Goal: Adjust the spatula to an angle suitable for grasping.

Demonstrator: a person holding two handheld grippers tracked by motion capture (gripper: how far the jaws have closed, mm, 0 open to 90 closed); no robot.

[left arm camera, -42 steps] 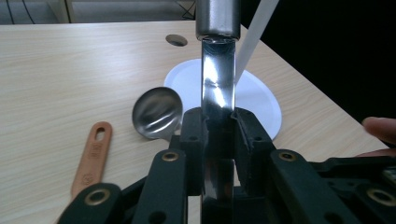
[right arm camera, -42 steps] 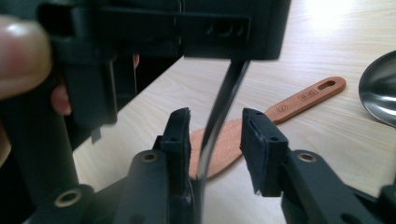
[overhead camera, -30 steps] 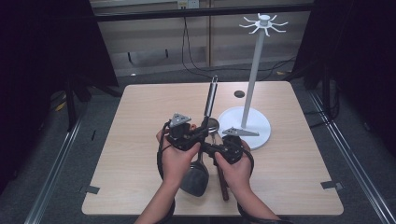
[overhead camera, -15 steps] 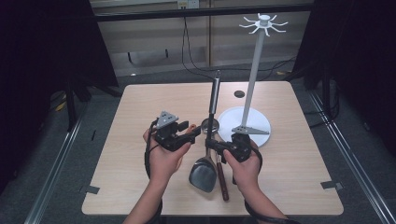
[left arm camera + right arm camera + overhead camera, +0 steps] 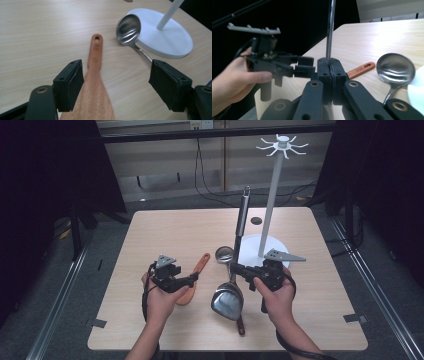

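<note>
My right gripper (image 5: pixel 239 270) is clamped tight on the thin metal shaft of a ladle (image 5: pixel 227 301) — in the right gripper view the two jaws meet with the shaft (image 5: pixel 329 32) rising straight up between them. From the high view the ladle stands nearly upright, dark handle (image 5: pixel 243 210) at the top, bowl down near the table (image 5: pixel 165 235), just left of my right hand (image 5: pixel 275 292)

My left gripper (image 5: pixel 192 279) is wide open and holds nothing. In its own view the jaws stand well apart; a wooden spatula (image 5: pixel 96 82) lies flat on the table between them, close by the left jaw, its handle with the hanging hole pointing away from me. Cannot tell whether the jaw touches it

A second, smaller ladle (image 5: pixel 128 28) lies on the table, its bowl resting against the edge of the white round base (image 5: pixel 172 40) of a stand (image 5: pixel 272 195). The stand's pole rises from that base to a ring of hooks at the top

A dark-handled utensil (image 5: pixel 241 325) lies under the held ladle, near the table's front edge — blurred, kind unclear
</note>
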